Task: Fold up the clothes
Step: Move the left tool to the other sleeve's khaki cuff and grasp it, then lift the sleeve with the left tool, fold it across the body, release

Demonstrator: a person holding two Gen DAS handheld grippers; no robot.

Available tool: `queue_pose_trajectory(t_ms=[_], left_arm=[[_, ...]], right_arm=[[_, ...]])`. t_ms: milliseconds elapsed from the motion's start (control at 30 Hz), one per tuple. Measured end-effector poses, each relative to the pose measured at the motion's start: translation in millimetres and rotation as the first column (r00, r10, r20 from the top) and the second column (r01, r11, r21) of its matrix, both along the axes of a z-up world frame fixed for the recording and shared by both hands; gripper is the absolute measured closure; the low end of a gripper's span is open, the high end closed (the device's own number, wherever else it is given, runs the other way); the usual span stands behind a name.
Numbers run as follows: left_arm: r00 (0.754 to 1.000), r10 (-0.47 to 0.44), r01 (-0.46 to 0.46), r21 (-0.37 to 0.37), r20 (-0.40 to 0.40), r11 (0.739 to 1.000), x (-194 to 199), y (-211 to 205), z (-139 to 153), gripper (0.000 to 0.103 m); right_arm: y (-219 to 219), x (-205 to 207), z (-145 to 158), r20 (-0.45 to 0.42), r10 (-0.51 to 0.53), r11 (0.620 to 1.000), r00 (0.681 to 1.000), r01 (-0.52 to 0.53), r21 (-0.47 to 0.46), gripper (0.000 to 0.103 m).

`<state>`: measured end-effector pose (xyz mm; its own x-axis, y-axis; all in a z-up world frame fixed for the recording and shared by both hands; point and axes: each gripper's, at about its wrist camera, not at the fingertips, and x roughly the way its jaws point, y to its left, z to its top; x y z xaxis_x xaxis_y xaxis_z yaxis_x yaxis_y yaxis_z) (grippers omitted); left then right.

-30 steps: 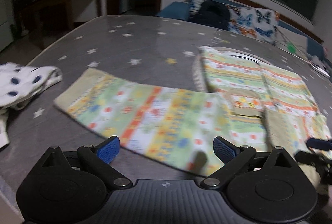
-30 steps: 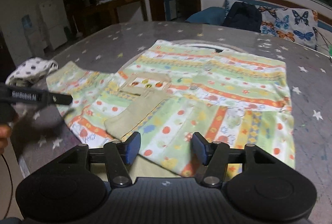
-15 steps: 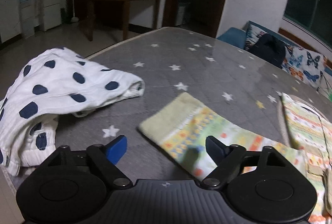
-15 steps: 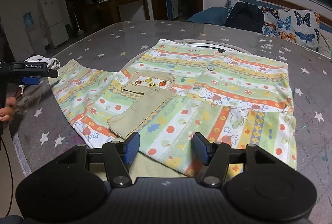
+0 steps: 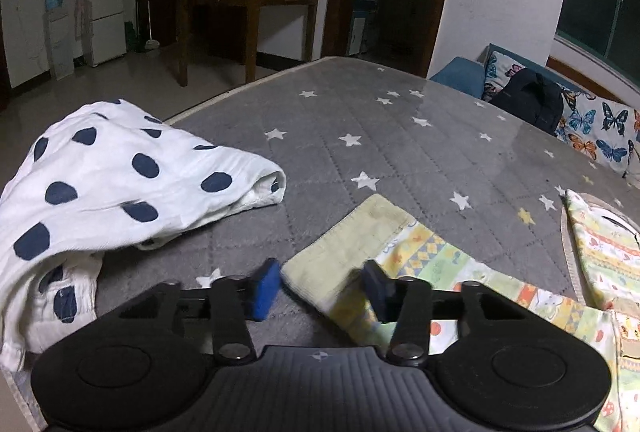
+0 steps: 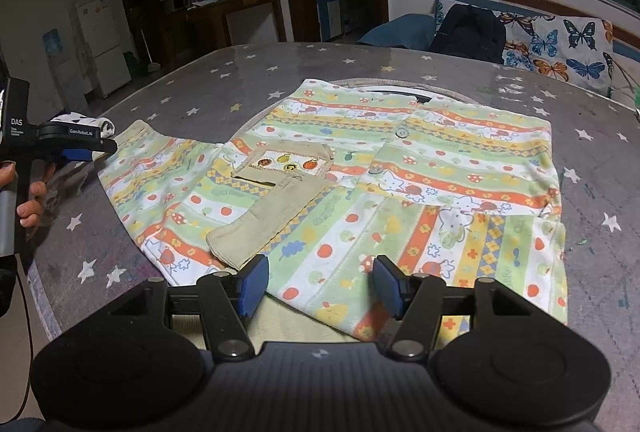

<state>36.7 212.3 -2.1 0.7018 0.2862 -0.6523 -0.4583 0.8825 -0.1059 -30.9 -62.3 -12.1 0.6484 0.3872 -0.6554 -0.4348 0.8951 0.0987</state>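
Blue-padded left gripper was closing, the shirt sleeve cuff between its jaws. Right gripper stood half open, empty, over the shirt hem.

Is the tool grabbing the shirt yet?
Almost: the left tool is closing around the sleeve cuff of the patterned shirt. The right tool holds nothing.

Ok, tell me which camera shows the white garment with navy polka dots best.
The left wrist view: the white polka-dot garment lies close and large on the grey star-print cover. The right wrist view shows only a small far bit of it, behind the left gripper.
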Motion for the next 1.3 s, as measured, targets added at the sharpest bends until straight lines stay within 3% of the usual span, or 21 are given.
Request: queue_pose_trajectory(t_ms=[100,267,433,600,767,867,1000,1167,1300], left_arm=[[0.999,-0.029,0.03,-0.061,0.021,0.998,-0.1,1.3,1.0,0.088],[0.995,-0.081,0.09,-0.159,0.059,0.983,-3.6,-7.2,3.8,0.092],[0.973,-0.18,0.205,-0.181,0.143,0.962,-17.7,-39.2,20.0,0.092],[0.921,-0.334,0.369,-0.173,0.201,0.913,-31.1,-87.1,37.1,0.093],[0.835,-0.499,0.543,-0.199,0.233,0.816,-39.5,-143.5,43.2,0.093],[0.771,-0.595,0.635,-0.199,0.226,0.747,-44.4,-178.2,39.9,0.093],[0.723,-0.667,0.691,-0.197,0.178,0.696,-46.6,-212.4,26.9,0.093],[0.689,-0.705,0.724,-0.163,0.166,0.67,-51.6,-234.6,23.4,0.093],[0.684,-0.715,0.729,-0.152,0.146,0.667,-48.8,-240.0,19.0,0.093]], right_arm=[[-2.1,-1.8,2.2,0.009,-0.006,1.0,1.0,0.006,0.003,0.044],[-6.0,-4.8,5.2,0.018,-0.019,1.0,1.0,0.019,0.012,0.044],[-9.6,-8.6,10.2,0.032,-0.026,0.999,0.999,0.025,0.023,0.044],[-14.8,-7.3,15.1,0.034,-0.033,0.998,0.999,0.032,0.052,0.045],[-25.7,-5.1,20.8,0.01,-0.052,0.991,0.999,0.051,0.123,0.047],[-34.4,-4.0,24.0,-0.016,-0.062,0.981,0.998,0.063,0.186,0.054],[-46.7,-0.8,25.4,-0.064,-0.069,0.957,0.996,0.084,0.276,0.059],[-56.1,3.6,21.2,-0.128,-0.054,0.925,0.99,0.098,0.367,0.061],[-58.3,8.5,17.0,-0.17,-0.037,0.895,0.985,0.108,0.433,0.061]])
